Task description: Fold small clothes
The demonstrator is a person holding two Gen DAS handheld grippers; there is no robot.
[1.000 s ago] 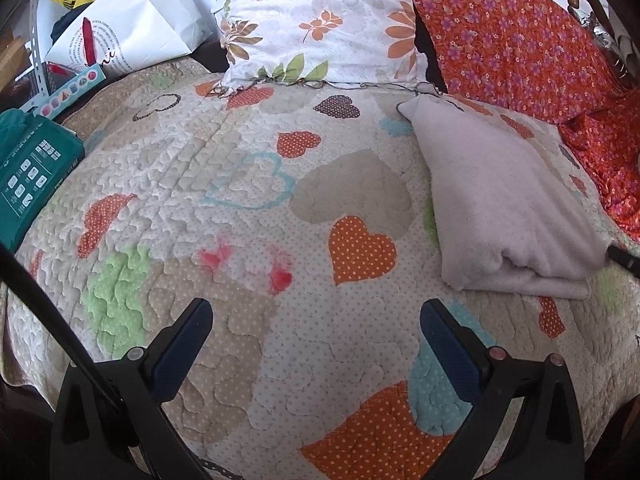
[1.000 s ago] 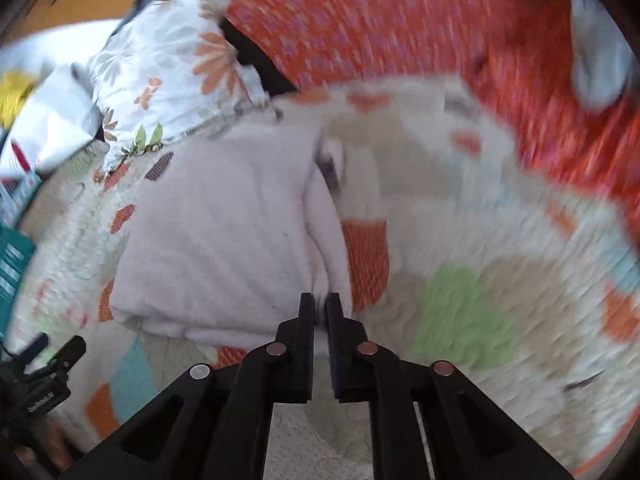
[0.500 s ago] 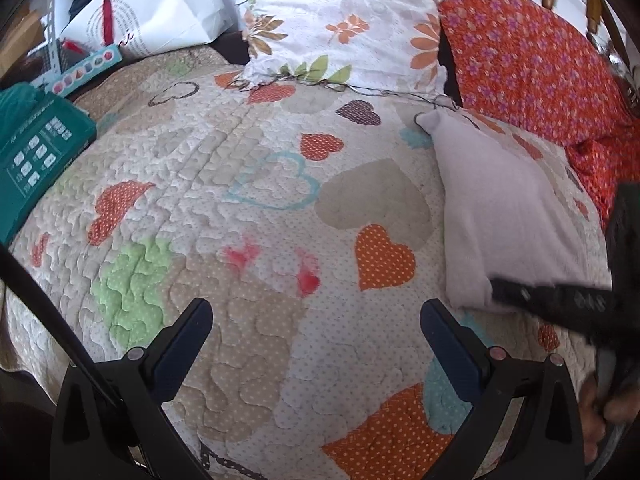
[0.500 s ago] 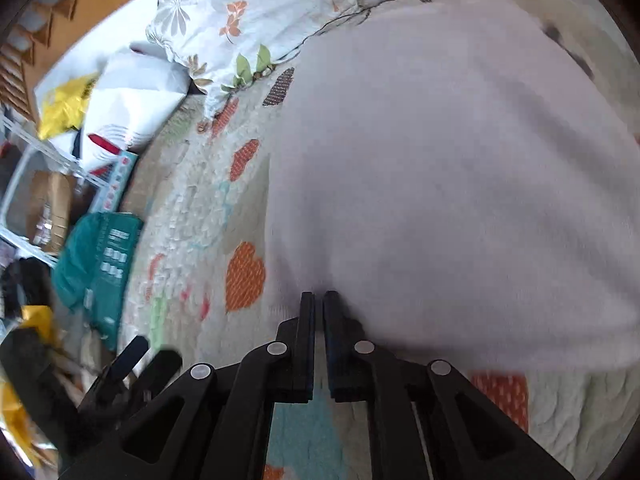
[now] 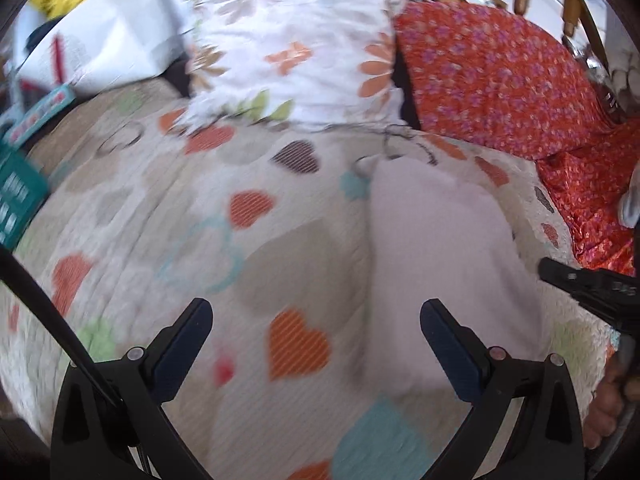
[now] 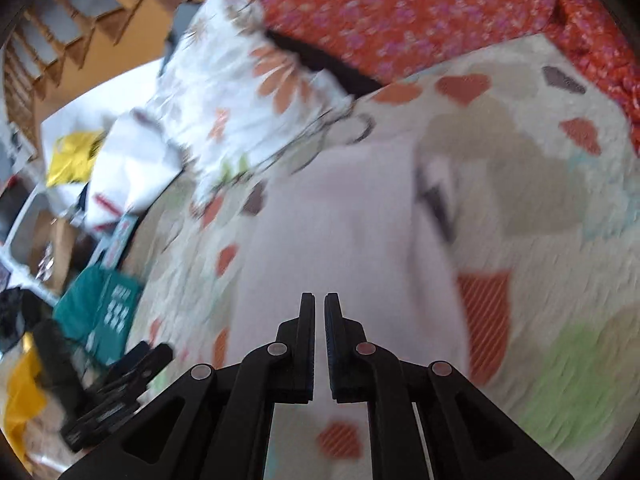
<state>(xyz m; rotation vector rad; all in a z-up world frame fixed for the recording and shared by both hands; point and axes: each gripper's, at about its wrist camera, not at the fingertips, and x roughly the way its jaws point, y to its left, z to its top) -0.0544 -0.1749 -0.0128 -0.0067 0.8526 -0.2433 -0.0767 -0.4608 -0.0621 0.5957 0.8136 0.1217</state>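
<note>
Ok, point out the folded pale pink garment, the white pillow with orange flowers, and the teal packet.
folded pale pink garment (image 5: 440, 248), left wrist view, middle of its top face
white pillow with orange flowers (image 5: 296, 52), left wrist view, its centre
teal packet (image 6: 100, 312), right wrist view, printed face

From the left wrist view, open quilt (image 5: 192, 216) runs from 9 to 12 o'clock up to the flowered pillow (image 5: 288, 48). The folded pale garment (image 5: 444, 264) lies at 1 o'clock, the right gripper (image 5: 560, 276) pokes in at 3 o'clock, and the red cushion (image 5: 500, 80) walls off 2 o'clock.
</note>
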